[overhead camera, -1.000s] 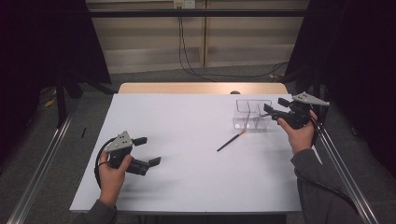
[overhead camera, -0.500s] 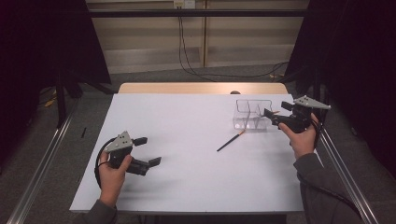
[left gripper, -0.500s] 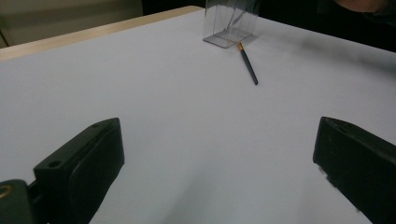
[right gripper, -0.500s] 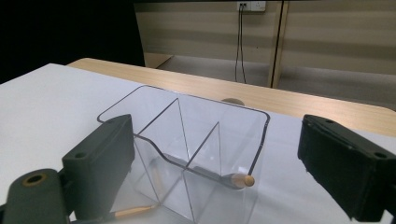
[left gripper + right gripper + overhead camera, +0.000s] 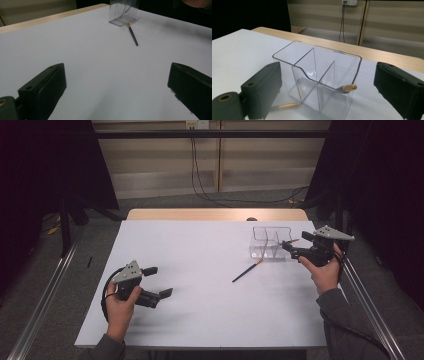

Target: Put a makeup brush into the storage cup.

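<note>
A clear divided container [image 5: 270,242] stands at the table's right. A thin brush [image 5: 347,88] leans inside its near compartment, with the wooden end poking over the rim. My right gripper [image 5: 295,241] hovers just right of that end. Its jaws have just been opening; they stand open, and the pads touch nothing. A second dark brush [image 5: 246,271] lies on the white table [image 5: 200,270], its orange tip against the container's foot [image 5: 287,105]. At the front left my left gripper [image 5: 159,281] is open and holds nothing. In its own view the lying brush [image 5: 133,35] and the container [image 5: 122,12] are far ahead.
The table's wooden far edge [image 5: 215,214] runs behind the container. Metal rails [image 5: 367,300] line the floor on both sides of the table. Cables [image 5: 200,180] hang down the back wall. A broad stretch of white tabletop separates the two hands.
The right gripper's jaws have spread wider beside the container, and that hand has settled slightly lower. The left hand and the brush on the table have not moved.
</note>
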{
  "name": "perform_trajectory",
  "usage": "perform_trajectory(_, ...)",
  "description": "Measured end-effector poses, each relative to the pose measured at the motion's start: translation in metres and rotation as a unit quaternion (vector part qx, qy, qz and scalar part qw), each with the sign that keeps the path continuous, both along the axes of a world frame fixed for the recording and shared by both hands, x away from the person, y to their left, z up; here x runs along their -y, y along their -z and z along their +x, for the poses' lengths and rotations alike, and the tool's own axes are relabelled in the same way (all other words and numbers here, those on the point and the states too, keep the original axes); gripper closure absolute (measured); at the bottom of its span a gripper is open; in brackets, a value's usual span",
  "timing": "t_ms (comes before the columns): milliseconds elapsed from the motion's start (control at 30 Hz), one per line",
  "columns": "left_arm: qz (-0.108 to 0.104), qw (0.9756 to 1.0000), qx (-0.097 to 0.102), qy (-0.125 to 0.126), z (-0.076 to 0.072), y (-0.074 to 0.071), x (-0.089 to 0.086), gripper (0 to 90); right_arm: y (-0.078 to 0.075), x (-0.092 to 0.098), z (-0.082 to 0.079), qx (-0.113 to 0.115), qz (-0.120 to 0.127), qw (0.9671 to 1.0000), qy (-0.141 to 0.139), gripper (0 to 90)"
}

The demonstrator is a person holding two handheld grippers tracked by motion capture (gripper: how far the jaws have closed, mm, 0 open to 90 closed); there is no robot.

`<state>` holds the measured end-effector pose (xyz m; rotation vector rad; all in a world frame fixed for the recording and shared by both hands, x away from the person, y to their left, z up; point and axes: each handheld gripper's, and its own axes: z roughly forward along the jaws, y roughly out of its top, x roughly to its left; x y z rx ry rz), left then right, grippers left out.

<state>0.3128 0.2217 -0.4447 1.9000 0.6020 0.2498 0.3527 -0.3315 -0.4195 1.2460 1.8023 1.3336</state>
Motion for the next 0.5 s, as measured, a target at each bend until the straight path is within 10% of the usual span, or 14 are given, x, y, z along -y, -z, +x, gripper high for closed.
perform_trajectory(500, -0.004, 1.0, 0.0, 0.005, 0.0, 0.0, 0.001, 1.7, 0.004, 0.001, -0.015, -0.001, -0.006, 1.0, -0.005, 6.6)
